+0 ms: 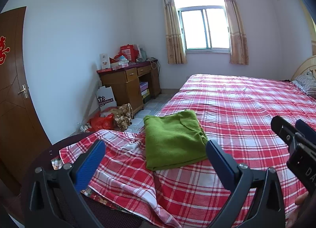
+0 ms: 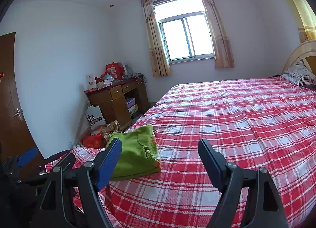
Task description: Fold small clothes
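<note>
Left wrist view: left gripper spread wide, holding nothing, hovering above bed near its foot corner. Folded green garment lies flat on red-white checked sheet of bed, just beyond fingertips, near bed's left edge. Right gripper body at bed's right side, partly in frame. Wooden desk beyond bed's foot, against wall

Right wrist view: right gripper spread wide, empty, above bed. Green garment on bed behind left finger, orange-striped layer showing at its edge. Pillow at bed's head
</note>
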`<act>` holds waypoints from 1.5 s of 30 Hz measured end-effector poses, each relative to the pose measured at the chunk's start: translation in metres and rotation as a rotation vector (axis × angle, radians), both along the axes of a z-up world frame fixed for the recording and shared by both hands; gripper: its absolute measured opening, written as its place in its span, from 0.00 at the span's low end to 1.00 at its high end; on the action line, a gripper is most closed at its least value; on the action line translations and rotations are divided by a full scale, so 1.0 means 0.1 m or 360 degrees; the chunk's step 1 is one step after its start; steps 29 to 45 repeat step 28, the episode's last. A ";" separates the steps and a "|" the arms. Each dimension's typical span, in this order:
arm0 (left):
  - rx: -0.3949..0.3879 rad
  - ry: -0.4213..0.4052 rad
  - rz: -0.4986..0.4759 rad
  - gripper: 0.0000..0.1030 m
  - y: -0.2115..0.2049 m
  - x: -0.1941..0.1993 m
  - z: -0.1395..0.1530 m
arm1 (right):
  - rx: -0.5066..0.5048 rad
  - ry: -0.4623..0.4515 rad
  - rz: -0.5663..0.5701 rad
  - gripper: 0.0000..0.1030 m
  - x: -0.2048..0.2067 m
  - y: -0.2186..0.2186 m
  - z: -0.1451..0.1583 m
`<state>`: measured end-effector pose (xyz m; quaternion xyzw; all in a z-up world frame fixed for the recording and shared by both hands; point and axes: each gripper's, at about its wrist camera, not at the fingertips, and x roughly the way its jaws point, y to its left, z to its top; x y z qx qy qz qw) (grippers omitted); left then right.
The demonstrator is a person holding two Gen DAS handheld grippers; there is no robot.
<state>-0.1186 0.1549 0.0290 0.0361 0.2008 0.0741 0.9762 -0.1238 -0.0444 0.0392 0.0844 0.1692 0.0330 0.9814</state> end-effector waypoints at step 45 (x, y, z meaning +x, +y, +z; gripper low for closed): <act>-0.0068 0.0127 -0.0005 1.00 0.10 0.22 -0.12 | 0.0037 0.0062 -0.0040 0.78 0.03 -0.03 -0.08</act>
